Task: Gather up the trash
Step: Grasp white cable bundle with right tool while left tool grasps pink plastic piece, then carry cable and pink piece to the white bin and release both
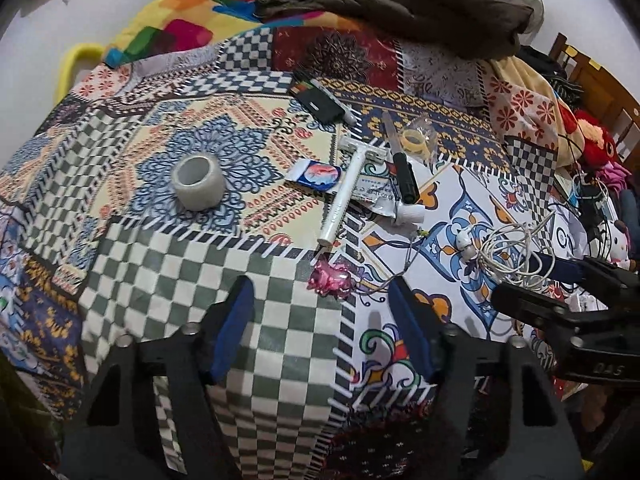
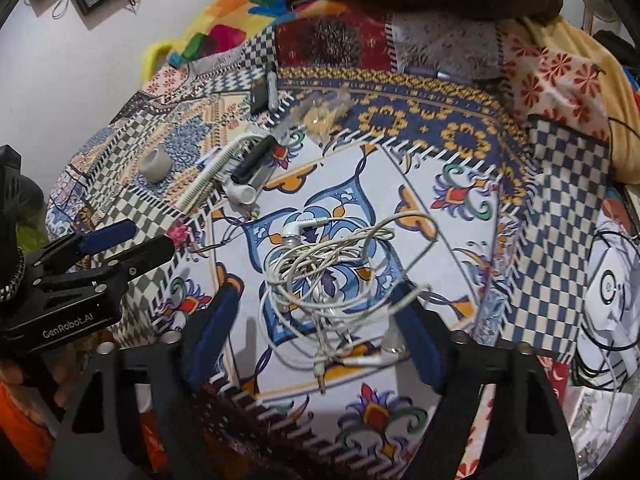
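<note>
Lying apart: one razor [image 1: 348, 184], one tape roll [image 1: 197, 178]

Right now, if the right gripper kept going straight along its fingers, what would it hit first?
Most likely the tangled white earphone cable, which lies on the patterned bedspread between the open right gripper fingers. Depth is hard to judge.

Tangled white earphone cable [image 2: 332, 276] flat on patterned bedspread, crumpled pink wrapper [image 1: 334, 280] lying nearby
</note>
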`<move>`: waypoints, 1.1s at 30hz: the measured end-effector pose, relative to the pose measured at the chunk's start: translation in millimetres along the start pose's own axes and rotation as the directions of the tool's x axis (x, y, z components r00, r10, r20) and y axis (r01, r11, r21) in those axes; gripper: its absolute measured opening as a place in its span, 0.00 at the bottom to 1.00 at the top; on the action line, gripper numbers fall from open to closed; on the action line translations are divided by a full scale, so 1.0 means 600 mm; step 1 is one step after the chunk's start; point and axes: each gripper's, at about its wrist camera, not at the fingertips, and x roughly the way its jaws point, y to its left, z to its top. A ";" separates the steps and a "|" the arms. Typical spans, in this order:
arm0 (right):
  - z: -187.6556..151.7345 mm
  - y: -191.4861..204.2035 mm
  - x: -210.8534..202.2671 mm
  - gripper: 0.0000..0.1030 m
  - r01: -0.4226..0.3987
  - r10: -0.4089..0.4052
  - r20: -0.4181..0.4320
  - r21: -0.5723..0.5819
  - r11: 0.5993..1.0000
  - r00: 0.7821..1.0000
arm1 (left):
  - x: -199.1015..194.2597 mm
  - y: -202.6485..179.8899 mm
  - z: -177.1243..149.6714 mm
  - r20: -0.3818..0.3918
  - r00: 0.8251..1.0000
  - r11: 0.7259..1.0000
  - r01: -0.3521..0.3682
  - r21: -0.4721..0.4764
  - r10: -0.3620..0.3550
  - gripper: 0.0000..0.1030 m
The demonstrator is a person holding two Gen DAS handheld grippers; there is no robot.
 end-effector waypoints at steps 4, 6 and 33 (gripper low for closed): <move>-0.002 0.008 0.003 0.57 0.018 -0.017 0.022 -0.042 0.999 1.000 | 0.016 -0.002 0.003 -0.024 0.999 0.999 0.039 0.007 -0.039 0.48; -0.003 0.007 0.007 0.52 0.024 -0.023 0.015 -0.057 0.998 1.000 | 0.021 -0.003 0.004 -0.021 0.999 0.999 0.039 0.010 -0.039 0.44; 0.018 0.052 -0.138 0.08 0.018 -0.012 0.134 -0.043 0.999 0.991 | -0.177 -0.025 -0.009 0.134 0.989 0.998 0.053 0.031 -0.057 0.26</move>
